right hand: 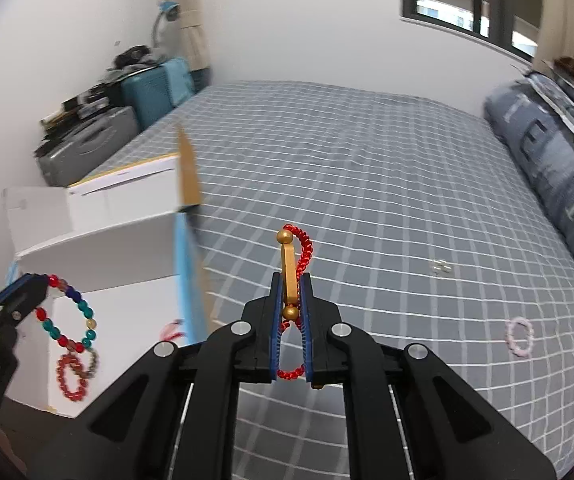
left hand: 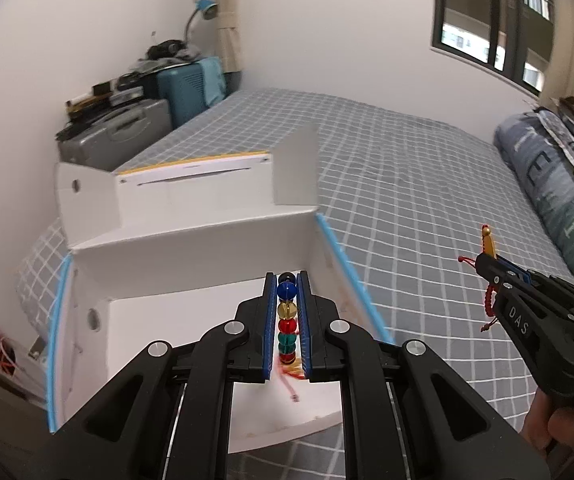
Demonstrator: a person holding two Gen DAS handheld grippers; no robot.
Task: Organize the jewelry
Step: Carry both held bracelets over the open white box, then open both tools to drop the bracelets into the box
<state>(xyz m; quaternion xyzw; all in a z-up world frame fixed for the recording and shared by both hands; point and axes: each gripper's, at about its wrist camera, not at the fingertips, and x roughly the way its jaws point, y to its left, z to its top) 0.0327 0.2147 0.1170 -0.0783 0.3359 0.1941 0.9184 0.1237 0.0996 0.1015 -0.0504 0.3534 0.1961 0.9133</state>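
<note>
My left gripper [left hand: 287,280] is shut on a multicoloured bead bracelet [left hand: 287,316] and holds it over the open white box [left hand: 191,248]. In the right wrist view the same bracelet [right hand: 71,320] hangs as a loop from the left gripper [right hand: 41,280] above the box [right hand: 127,240]. A red bead bracelet [right hand: 71,378] lies inside the box. My right gripper [right hand: 291,280] is shut on a red bead bracelet with a gold bar [right hand: 290,268], held above the bed; it also shows in the left wrist view [left hand: 483,258].
A grey checked bed sheet [right hand: 367,180] covers the bed. A pink bracelet [right hand: 520,337] and a small clear piece [right hand: 442,267] lie on it at the right. A folded blue duvet [right hand: 547,168] lies at the far right. Suitcases [left hand: 127,132] stand by the wall.
</note>
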